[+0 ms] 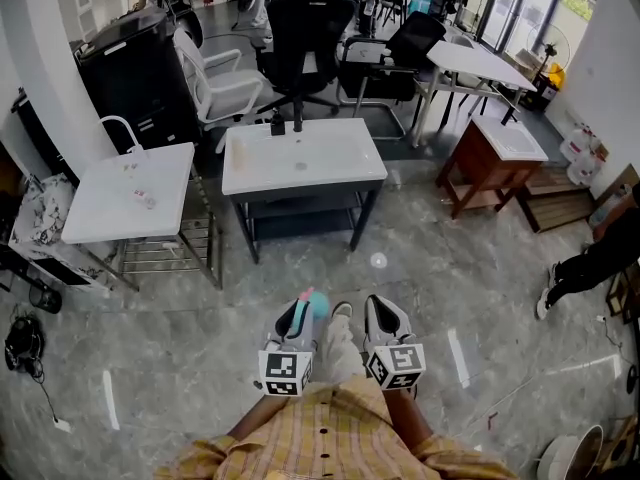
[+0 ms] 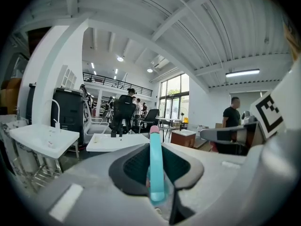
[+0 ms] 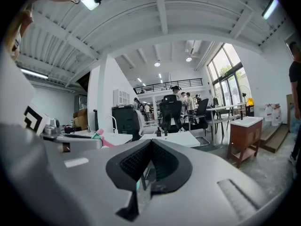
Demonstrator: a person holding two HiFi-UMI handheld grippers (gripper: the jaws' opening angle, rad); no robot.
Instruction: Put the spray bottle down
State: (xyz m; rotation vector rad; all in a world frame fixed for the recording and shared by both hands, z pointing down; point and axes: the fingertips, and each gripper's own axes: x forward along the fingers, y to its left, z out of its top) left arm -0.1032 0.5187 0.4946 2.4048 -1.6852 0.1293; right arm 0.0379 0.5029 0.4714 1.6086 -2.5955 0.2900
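A teal spray bottle (image 1: 317,305) with a pink tip sits between the jaws of my left gripper (image 1: 296,320), held low in front of the person's body. In the left gripper view the bottle (image 2: 155,166) stands upright between the dark pads, and the left gripper (image 2: 156,175) is shut on it. My right gripper (image 1: 384,317) hangs beside it on the right, jaws together with nothing between them. In the right gripper view the right gripper (image 3: 150,147) has its pads meeting, and the bottle's pink and teal end (image 3: 99,135) shows at the left.
A white basin-top table (image 1: 300,158) stands ahead on the grey marble floor. A second white table (image 1: 130,196) with a rack is at the left, and a wooden stand (image 1: 497,166) at the right. Office chairs (image 1: 305,28) stand behind. A person's leg (image 1: 585,265) shows at the right edge.
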